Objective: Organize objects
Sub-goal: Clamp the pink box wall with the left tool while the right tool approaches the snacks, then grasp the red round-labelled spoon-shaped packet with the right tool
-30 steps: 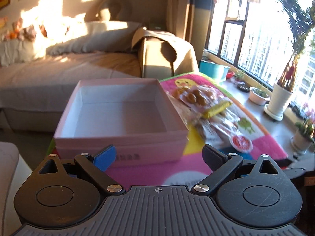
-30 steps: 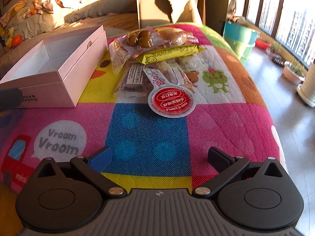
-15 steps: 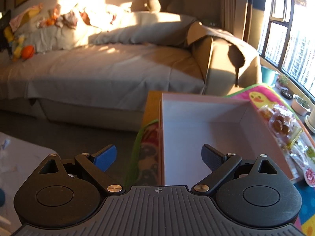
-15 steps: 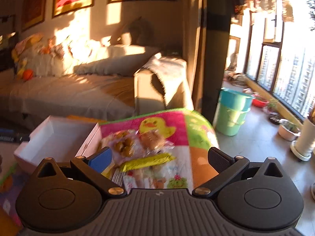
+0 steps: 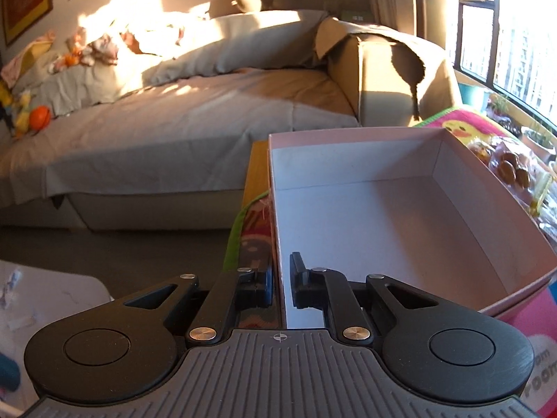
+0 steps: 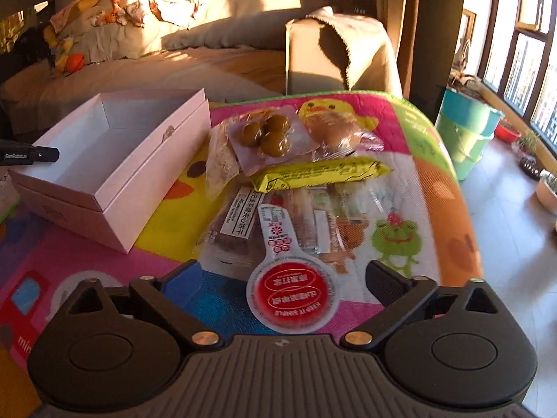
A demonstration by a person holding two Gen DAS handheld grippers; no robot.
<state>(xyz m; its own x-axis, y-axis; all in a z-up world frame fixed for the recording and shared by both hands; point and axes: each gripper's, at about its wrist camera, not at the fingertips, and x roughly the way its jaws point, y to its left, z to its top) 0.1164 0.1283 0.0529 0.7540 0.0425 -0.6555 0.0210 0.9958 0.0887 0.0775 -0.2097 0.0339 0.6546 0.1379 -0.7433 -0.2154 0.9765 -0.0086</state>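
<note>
An empty pink box [image 5: 355,153] stands on the colourful mat, and my left gripper [image 5: 281,284] is shut on its near left wall, one finger inside and one outside. In the right wrist view the same box [image 6: 146,170] sits at the left, with the left gripper [image 6: 31,155] clamped on its far edge. A heap of snack packets lies beside it: brown balls in a bag [image 6: 268,136], a yellow bar [image 6: 320,174], a bun packet [image 6: 339,136]. My right gripper [image 6: 283,280] is closing; a round red-labelled packet [image 6: 292,296] lies between its jaws, untouched.
The play mat [image 6: 400,122] covers a low table whose right edge drops to the floor. A grey sofa [image 5: 174,122] runs behind the table. A teal bucket [image 6: 466,129] and plant pots [image 6: 546,191] stand by the windows at right.
My left gripper slid to the box's left wall and closed on it. The right gripper tipped down over the snack heap and its jaws narrowed slightly.
</note>
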